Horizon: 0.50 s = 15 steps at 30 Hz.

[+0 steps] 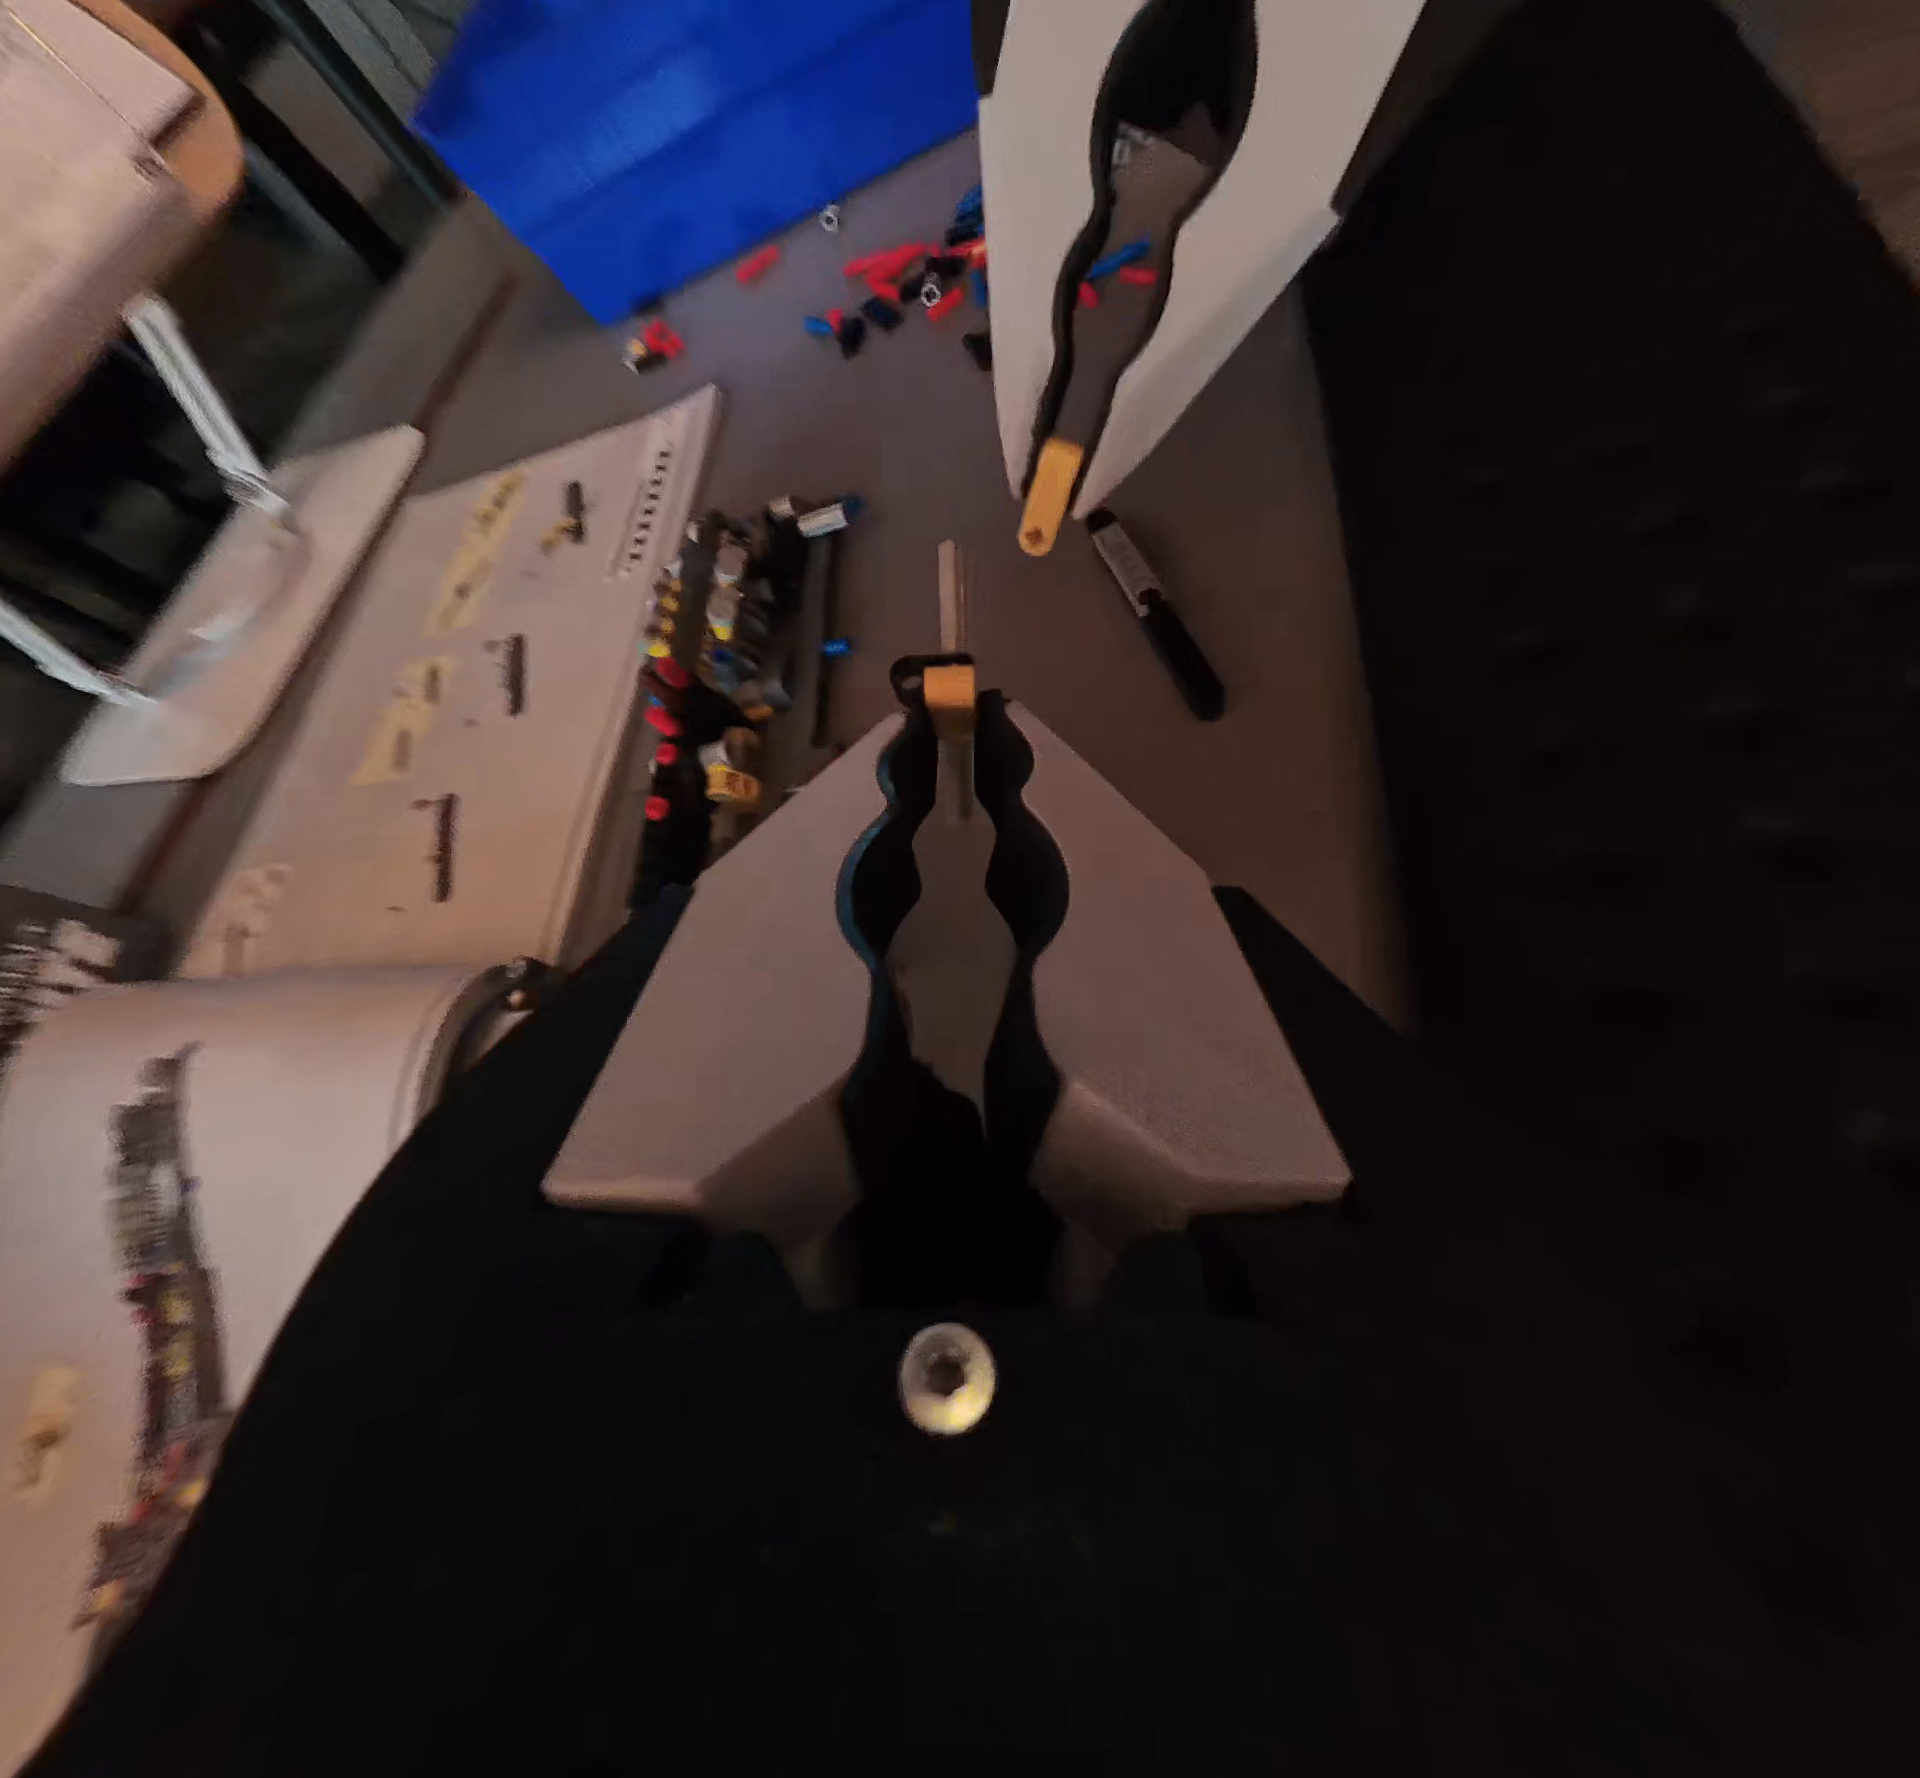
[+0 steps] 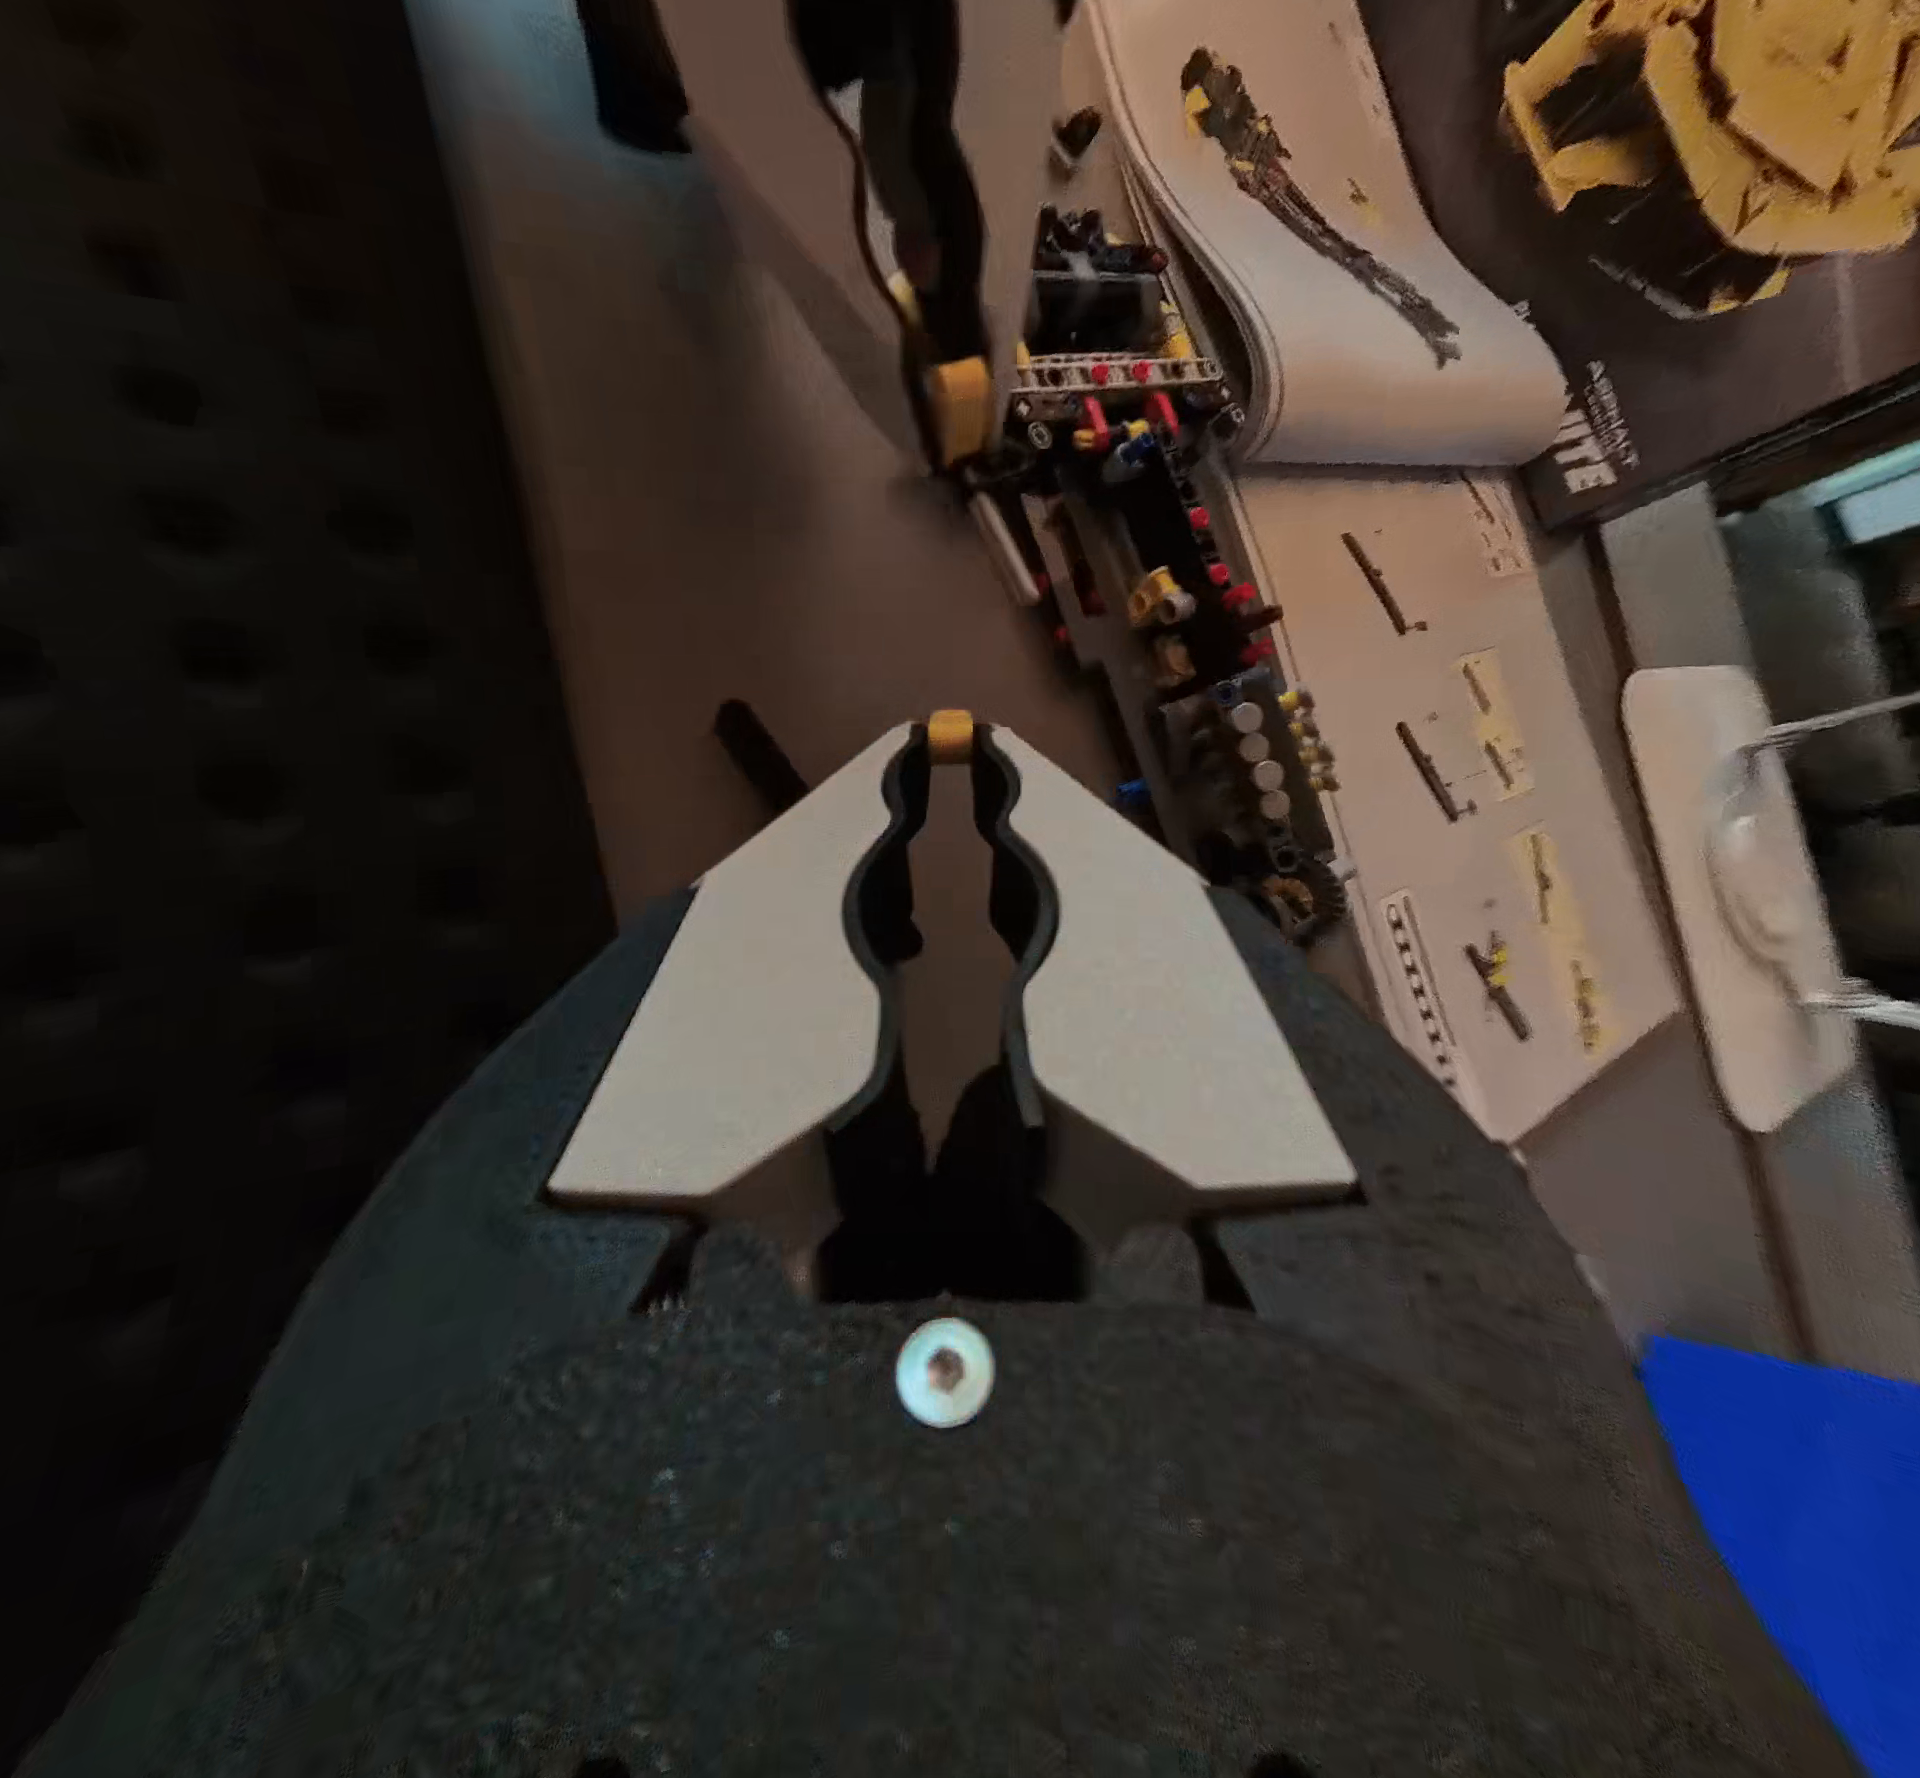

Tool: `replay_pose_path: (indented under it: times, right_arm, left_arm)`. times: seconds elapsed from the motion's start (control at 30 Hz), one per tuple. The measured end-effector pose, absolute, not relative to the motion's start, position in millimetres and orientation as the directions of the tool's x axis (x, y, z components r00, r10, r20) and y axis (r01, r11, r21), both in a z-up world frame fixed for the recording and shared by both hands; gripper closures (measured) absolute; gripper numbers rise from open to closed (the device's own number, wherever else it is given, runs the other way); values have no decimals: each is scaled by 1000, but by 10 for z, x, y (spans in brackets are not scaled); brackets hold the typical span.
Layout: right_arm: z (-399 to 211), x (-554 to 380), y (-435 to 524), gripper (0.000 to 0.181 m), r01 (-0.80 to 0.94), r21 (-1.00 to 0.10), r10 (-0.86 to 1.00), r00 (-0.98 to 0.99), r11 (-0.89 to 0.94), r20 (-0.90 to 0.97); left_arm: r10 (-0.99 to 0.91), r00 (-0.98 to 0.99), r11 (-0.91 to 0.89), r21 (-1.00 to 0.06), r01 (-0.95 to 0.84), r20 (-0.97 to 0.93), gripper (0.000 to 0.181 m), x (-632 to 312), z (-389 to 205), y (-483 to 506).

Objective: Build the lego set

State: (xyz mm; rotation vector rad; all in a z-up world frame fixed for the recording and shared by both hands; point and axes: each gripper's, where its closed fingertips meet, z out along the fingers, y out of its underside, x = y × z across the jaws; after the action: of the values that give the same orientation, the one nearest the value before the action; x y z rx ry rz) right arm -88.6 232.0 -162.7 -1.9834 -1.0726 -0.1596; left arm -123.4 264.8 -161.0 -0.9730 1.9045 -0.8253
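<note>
A grey counter (image 1: 1226,824) carries the open instruction booklet (image 1: 436,689), the half-built model (image 2: 1174,544) beside it and loose pieces near a blue bin (image 1: 707,97). The left hand-held gripper (image 1: 948,689) pinches a yellow connector on a grey axle (image 1: 950,585); the right hand-held gripper (image 2: 951,736) pinches a yellow beam (image 1: 1047,497). To join them well, line the beam's end hole square with the axle tip, then push straight along it.

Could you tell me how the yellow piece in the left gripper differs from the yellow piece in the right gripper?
The left gripper pinches a yellow piece threaded on a long grey axle with a black part beside it; the right gripper holds a bare yellow beam. The left piece looks short and blocky, while the right beam is longer and slimmer with a hole at its free end. Both are yellow, clamped at the gripper tips above the table.
</note>
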Motion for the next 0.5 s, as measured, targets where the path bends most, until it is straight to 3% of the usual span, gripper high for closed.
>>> replay_pose_path:
  times: [0.03,0.2,0.5]
  right_arm:
    - [-1645,-892,2331,174,769,-589,617,594,-247,517]
    - [-1761,-854,2400,173,867,-456,527,488,-201,695]
    - [-1946,-891,2377,173,850,-464,481,524,-248,703]
  left_arm:
    - [-842,-345,519,-797,-308,-416,175,-1231,-1609,2655]
    - [-792,-363,605,-710,-360,-492,175,-1211,-1846,2596]
    - [-786,-398,613,-682,-400,-473,175,-1210,-2027,2550]
